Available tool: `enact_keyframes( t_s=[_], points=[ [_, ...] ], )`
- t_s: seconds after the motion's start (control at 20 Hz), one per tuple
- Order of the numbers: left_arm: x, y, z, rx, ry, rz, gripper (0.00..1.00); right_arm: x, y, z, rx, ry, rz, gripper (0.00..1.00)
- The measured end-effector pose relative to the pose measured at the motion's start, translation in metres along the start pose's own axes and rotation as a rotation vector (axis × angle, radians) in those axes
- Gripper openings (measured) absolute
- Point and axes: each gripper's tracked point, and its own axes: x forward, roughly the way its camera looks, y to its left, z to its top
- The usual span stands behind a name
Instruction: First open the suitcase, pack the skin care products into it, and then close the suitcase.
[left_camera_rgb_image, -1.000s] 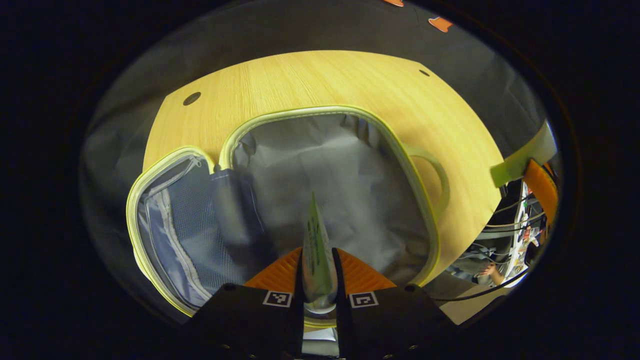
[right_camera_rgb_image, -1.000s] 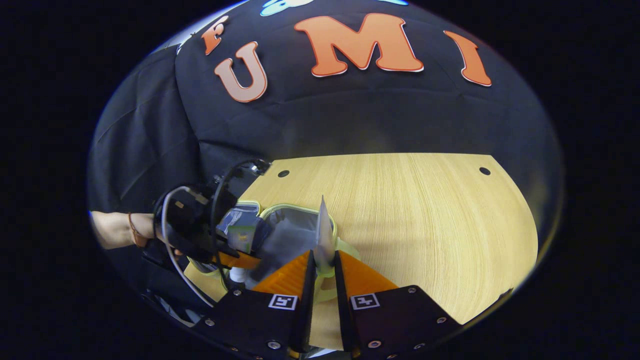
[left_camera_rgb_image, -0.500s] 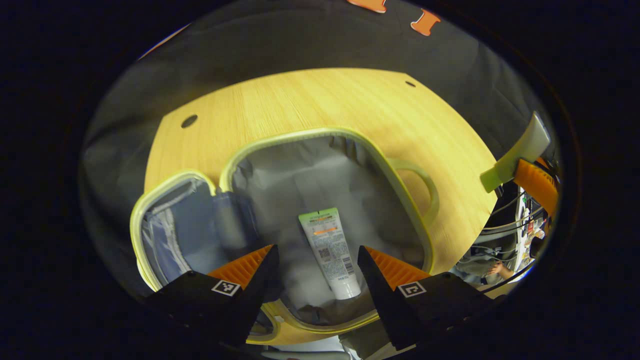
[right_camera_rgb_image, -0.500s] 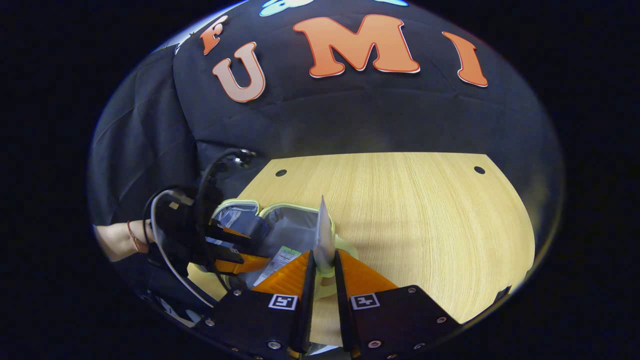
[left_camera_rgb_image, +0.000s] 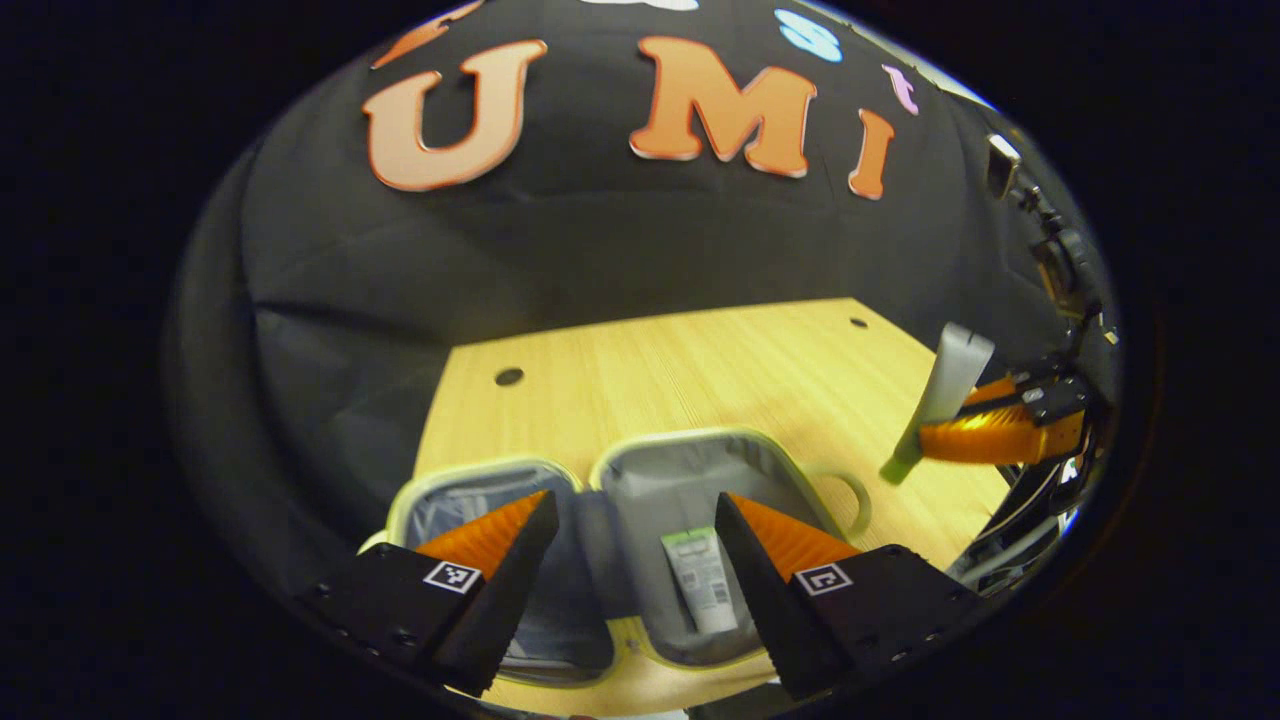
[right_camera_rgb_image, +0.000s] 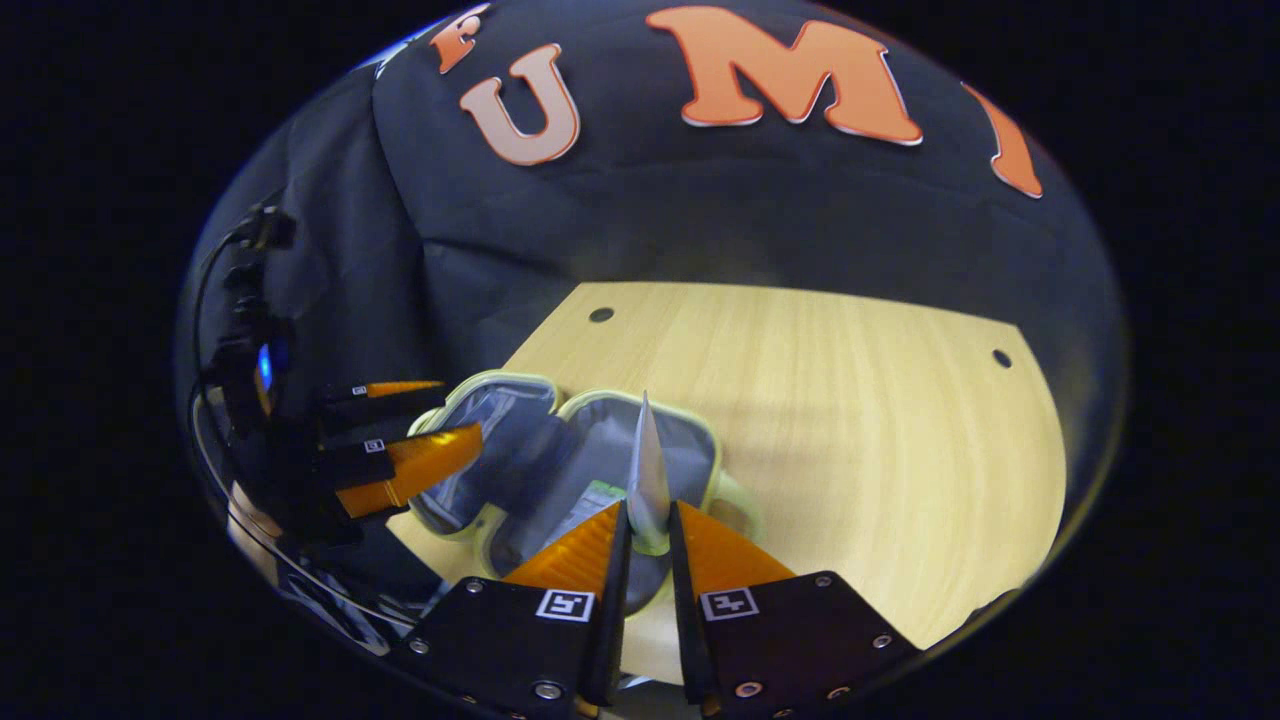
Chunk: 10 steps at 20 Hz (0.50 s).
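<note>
Right gripper view: right gripper (right_camera_rgb_image: 643, 545) clenched on a grey tube (right_camera_rgb_image: 648, 470), both fingers pressing near its cap end, crimped tail pointing up and away from the camera. The tube hangs above the open suitcase (right_camera_rgb_image: 700, 440), roughly over the near rim of the right-hand half. Suitcase lies flat on the wooden table (right_camera_rgb_image: 850, 420), both halves spread, lining exposed.

Left gripper view: left gripper (left_camera_rgb_image: 632, 530) released, fingers spread wide with nothing between them, held above the suitcase (left_camera_rgb_image: 690, 450). A green-capped tube (left_camera_rgb_image: 703, 580) lies flat in the right-hand half, seen in the gap between the fingers but well below them, not touching either. The right gripper (left_camera_rgb_image: 985, 435) shows at far right with the grey tube (left_camera_rgb_image: 945, 385) tilted, above the table (left_camera_rgb_image: 700, 370) just beyond the suitcase handle (left_camera_rgb_image: 850, 490).

Step in hand, as judged: placing the second product.

- Bring the grey tube over the middle of the right-hand half, beside the green-capped tube rather than on top
- Lower the tail first and lay it near flat before letting go, so it does not bounce onto the rim
- Keep the left gripper off to its own side; the two grippers are apart now
- Nothing should rest on the zipper edge, or closing may snag
</note>
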Motion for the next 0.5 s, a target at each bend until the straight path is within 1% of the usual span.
enact_keyframes(
  t_s=[0.1,0.2,0.35,0.5],
  points=[
    [-0.025,0.02,0.015,-0.022,-0.077,0.062,0.98,0.017,0.015,-0.011,-0.003,0.086,0.023,0.25],
    [-0.042,0.037,0.025,-0.029,-0.14,0.099,0.98,0.037,0.022,-0.016,-0.022,0.163,0.032,0.25],
    [-0.059,0.058,0.026,-0.005,-0.19,0.144,0.98,0.056,0.035,-0.043,0.011,0.283,0.053,0.25],
    [-0.069,0.072,0.014,-0.014,-0.194,0.166,0.98,0.073,0.038,-0.069,0.05,0.38,0.028,0.25]
  ],
)
